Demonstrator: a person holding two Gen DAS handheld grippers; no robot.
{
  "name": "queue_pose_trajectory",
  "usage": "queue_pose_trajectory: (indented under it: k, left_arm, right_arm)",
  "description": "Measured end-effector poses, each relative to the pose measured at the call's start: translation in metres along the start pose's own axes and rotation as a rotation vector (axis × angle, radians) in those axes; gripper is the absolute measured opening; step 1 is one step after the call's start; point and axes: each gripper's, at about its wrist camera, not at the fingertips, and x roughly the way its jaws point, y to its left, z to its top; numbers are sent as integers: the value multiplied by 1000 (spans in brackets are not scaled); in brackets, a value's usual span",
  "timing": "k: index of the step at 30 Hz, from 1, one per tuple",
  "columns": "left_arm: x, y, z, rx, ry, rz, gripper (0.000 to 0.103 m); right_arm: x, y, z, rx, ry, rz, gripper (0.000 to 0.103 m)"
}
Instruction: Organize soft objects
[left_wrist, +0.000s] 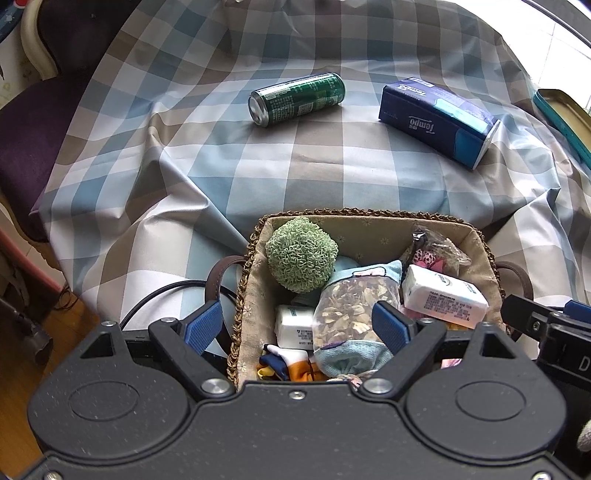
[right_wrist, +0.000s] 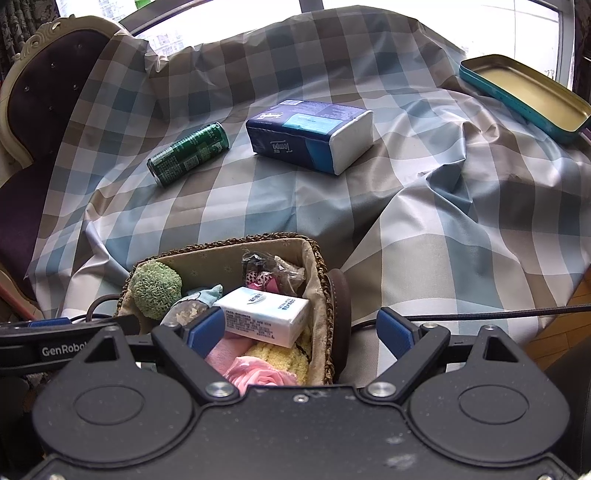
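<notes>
The biggest thing I see is the checked tablecloth (left_wrist: 295, 177), blue, grey and white, rumpled into folds across the table. At its near edge sits my woven basket (left_wrist: 476, 236) with a cloth lining and brown leather handles. It is packed with the soft things I am sorting: a green knitted ball (left_wrist: 301, 254) in the far left corner, a clear pouch of dried petals (left_wrist: 354, 306) leaning in the middle, a white tissue pack (left_wrist: 443, 299) to the right of it, a second small white pack (left_wrist: 295, 326) lower left, and pink and yellow cloths (right_wrist: 258, 365) at the bottom, which show from the right camera.

Out on the cloth, well apart from the basket, lies a dark blue tissue pack (left_wrist: 436, 122). To its left a green can (left_wrist: 297, 98) lies on its side. A teal tin tray (right_wrist: 524, 92) rests at the far right edge.

My left gripper (left_wrist: 299, 326) hangs over the basket's left half, fingers spread wide and gripping nothing. My right gripper (right_wrist: 299, 330) is over the basket's right rim, its fingers also apart and empty.
</notes>
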Motion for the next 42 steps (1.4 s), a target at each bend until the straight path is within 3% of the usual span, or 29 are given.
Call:
queue_pose_trajectory:
  k: [42]
  left_arm:
    - [2, -3, -4, 16, 15, 1, 85]
  right_arm:
    - [1, -2, -2, 13, 5, 1, 91]
